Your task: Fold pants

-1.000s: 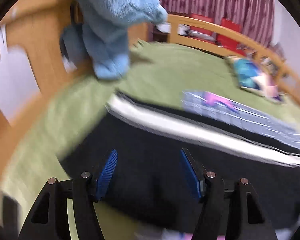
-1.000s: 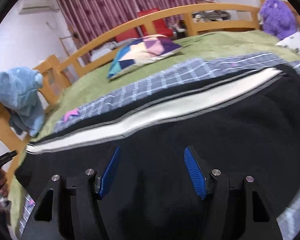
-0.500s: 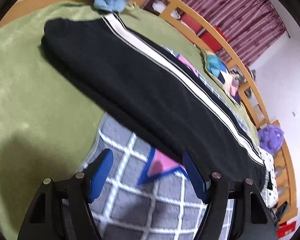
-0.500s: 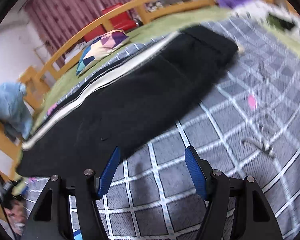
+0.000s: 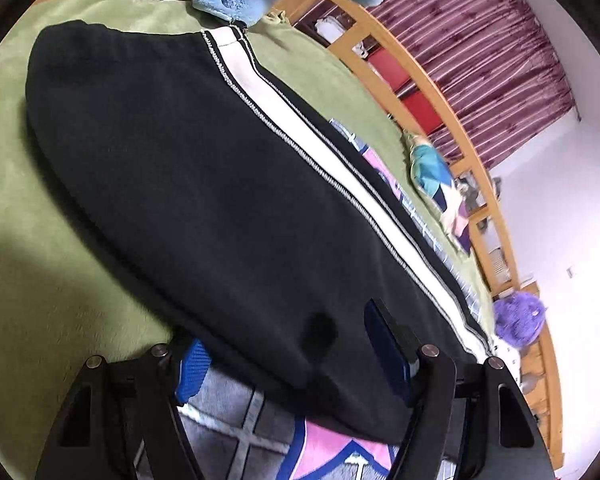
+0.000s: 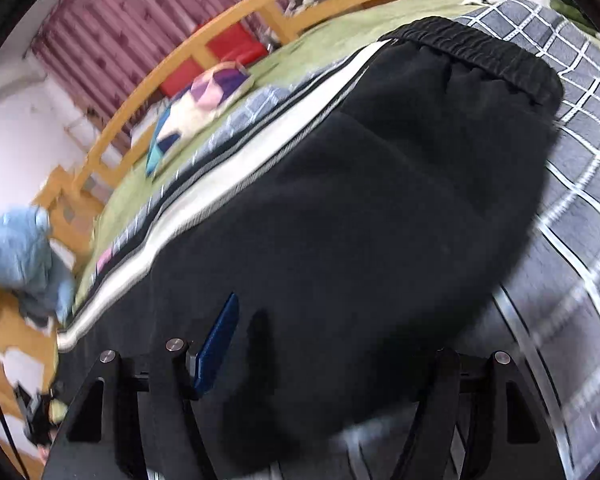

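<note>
Comparing the left wrist view with half a second earlier: the left gripper [image 5: 296, 354] has closed in on the pants [image 5: 204, 184]. Its fingers, then over the checked blanket [image 5: 236, 436], now straddle the garment's near edge, one blue ribbed pad [image 5: 192, 372] below the hem and the other above the cloth. The jaws stand spread, nothing pinched. The pants are black, soft and fleecy, with a white side stripe [image 5: 340, 188] edged in grey stitching. They lie flat on the green bedspread [image 5: 32, 240], long axis running from upper left to lower right.

Right wrist view, blurred: the right gripper [image 6: 332, 356] has likewise advanced from the blanket onto the cloth. One blue pad [image 6: 216, 344] shows over the fabric; the other is hidden beneath it. The jaws are wide apart. The gathered elastic waistband [image 6: 484, 56] lies at the upper right, the legs trailing toward the lower left.
</note>
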### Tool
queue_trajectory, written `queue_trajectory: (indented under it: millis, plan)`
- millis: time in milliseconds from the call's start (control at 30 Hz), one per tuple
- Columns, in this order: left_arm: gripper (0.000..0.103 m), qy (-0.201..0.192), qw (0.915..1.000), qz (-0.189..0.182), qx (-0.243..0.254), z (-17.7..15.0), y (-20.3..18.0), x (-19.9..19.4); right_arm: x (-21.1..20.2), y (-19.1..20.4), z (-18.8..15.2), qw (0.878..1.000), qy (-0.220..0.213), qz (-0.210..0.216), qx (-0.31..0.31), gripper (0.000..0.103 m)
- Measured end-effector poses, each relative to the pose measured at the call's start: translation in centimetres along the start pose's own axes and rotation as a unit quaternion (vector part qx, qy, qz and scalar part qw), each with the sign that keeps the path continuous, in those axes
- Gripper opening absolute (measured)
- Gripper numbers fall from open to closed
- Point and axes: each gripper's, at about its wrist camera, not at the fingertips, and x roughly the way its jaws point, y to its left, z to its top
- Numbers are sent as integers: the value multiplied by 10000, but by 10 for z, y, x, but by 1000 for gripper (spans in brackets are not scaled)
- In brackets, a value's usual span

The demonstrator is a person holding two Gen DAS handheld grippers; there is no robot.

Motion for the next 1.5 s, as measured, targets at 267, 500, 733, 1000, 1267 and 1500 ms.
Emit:
queue_trajectory:
  millis: [267, 500, 733, 1000, 1267, 1500]
  plan:
    - [19, -272, 9986, 405, -194, 10, 7, 10, 5, -15, 11, 9988, -189, 67, 452, 18]
    - [9, -542, 9984, 136, -25, 19, -11, -11, -18, -7, 12, 9967, -708, 308, 252, 13]
    - [9, -515, 9981, -248, 231, 12, -49, -93, -111, 18, 14, 9928, -1098, 477, 104, 7]
    - [10, 391, 9961, 317, 730, -90, -3, -138, -198, -30, -51, 9997, -136, 12, -215, 13]
    - [67, 590, 9848, 950, 1328, -115, 3, -146, -217, -103, -101, 9966, 61, 145, 803, 60]
    - [67, 507, 9769, 1231, 1674, -138, -10, -155, -203, -128, -74, 9870, -397, 226, 1542, 72]
